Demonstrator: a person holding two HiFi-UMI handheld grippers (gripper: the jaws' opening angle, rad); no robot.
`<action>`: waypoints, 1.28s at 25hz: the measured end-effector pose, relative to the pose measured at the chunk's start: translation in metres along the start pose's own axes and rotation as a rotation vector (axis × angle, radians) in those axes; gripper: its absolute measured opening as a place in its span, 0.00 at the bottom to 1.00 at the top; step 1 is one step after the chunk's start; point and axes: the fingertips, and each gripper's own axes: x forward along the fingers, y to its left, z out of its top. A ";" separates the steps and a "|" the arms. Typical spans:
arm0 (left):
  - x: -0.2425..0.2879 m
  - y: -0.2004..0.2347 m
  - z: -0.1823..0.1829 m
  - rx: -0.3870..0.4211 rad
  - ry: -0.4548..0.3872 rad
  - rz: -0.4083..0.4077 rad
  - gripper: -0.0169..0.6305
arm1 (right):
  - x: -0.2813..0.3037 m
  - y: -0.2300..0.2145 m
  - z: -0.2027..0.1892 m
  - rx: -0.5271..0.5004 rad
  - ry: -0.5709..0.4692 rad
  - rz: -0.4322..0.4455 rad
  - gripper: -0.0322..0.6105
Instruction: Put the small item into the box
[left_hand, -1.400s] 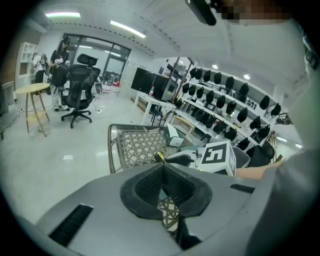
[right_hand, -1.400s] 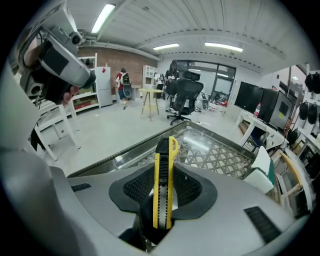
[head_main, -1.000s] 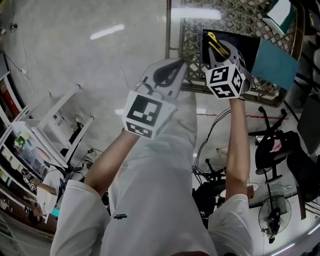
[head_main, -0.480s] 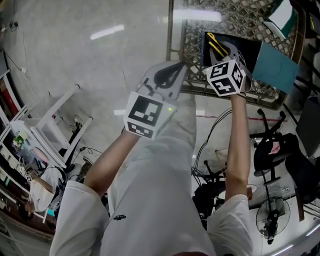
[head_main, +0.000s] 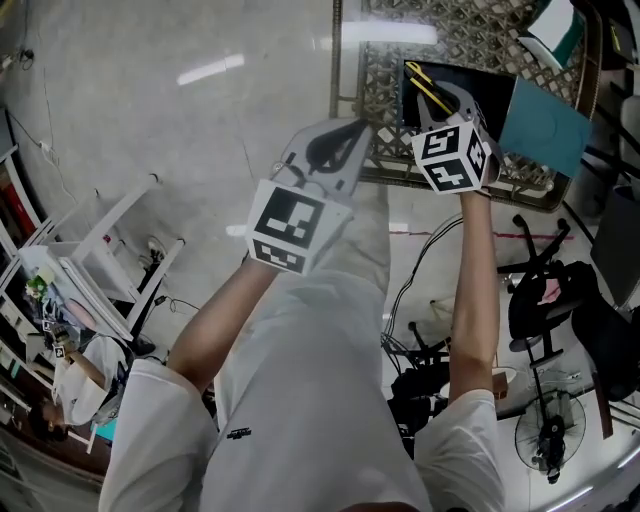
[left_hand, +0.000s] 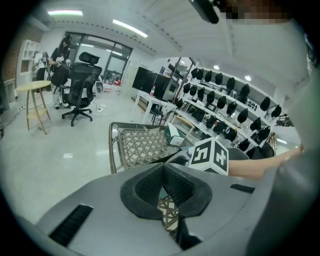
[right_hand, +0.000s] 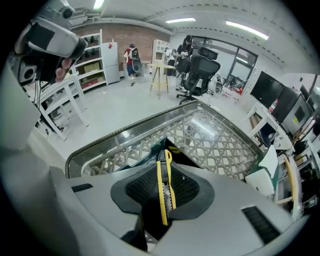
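Observation:
A yellow utility knife (right_hand: 163, 185) is clamped lengthwise between the jaws of my right gripper (right_hand: 164, 200), which is shut on it. In the head view the knife (head_main: 424, 84) sticks out ahead of the right gripper (head_main: 440, 98) over an open black box (head_main: 478, 92) on the woven table (head_main: 375, 60). A teal lid (head_main: 545, 125) lies next to the box. The box (right_hand: 187, 162) shows dark just under the knife tip. My left gripper (head_main: 350, 130) hangs left of the box at the table's near edge; the left gripper (left_hand: 162, 192) is shut with nothing in it.
A small white carton (left_hand: 175, 135) sits at the table's far side. A black office chair (head_main: 545, 290) and cables (head_main: 420, 290) are on the floor at the right. A white rack (head_main: 120, 240) stands at the left. More chairs and a stool (left_hand: 37, 97) stand farther off.
The right gripper has edged slightly forward over the black box with the knife and its cube has turned a little. The left gripper has stayed in place.

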 end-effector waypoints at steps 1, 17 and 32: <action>-0.002 -0.001 0.002 0.004 -0.003 -0.002 0.03 | -0.003 0.000 0.001 0.004 -0.004 -0.004 0.17; -0.062 -0.030 0.028 0.046 -0.065 -0.045 0.03 | -0.093 0.030 0.019 0.163 -0.051 -0.075 0.07; -0.137 -0.052 0.057 0.070 -0.144 -0.089 0.03 | -0.224 0.062 0.078 0.368 -0.240 -0.201 0.05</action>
